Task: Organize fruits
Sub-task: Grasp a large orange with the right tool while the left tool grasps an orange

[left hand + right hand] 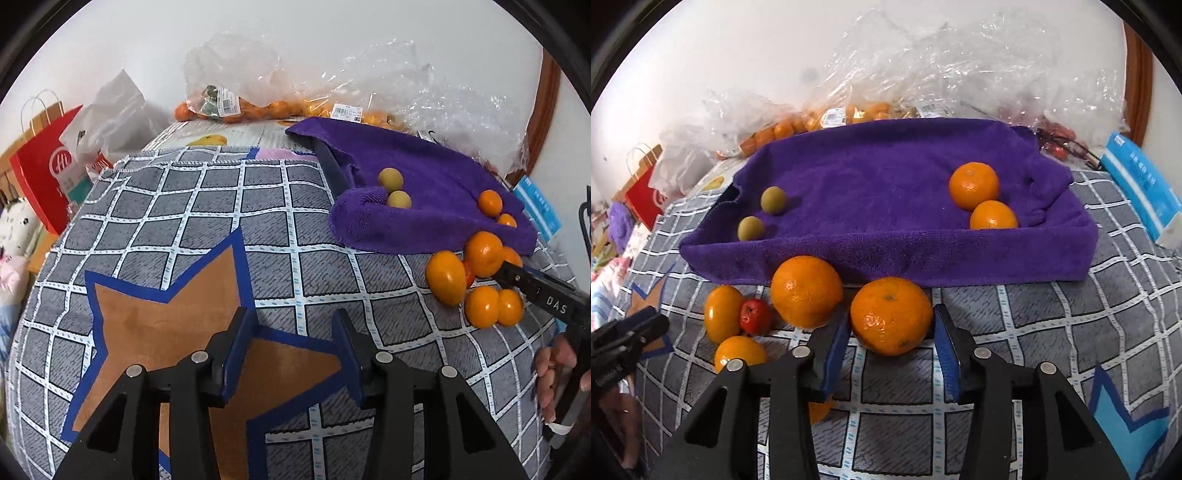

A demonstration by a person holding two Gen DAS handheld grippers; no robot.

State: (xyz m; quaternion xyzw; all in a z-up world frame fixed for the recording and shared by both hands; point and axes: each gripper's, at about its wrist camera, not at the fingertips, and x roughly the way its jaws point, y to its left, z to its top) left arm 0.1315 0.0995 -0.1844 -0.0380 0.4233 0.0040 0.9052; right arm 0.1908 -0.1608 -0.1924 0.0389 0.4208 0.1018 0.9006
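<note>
Your right tool is spread wide around a large orange mandarin, which sits between the blue pads on the checked cloth; whether the pads touch its skin you cannot tell. Its peel is glossy and dimpled, with a small stem scar on top. Just to its left lies a second big mandarin, against the front wall of the purple towel-lined tray. Further left sit two smaller oranges with a small red fruit between them.

Inside the tray, two mandarins rest touching each other at the right, and two dull green fruits lie near the left end.

Your left tool is spread too, holding nothing, over the brown star on the cloth, well apart from the fruit. Clear bags of oranges lie behind the tray.
</note>
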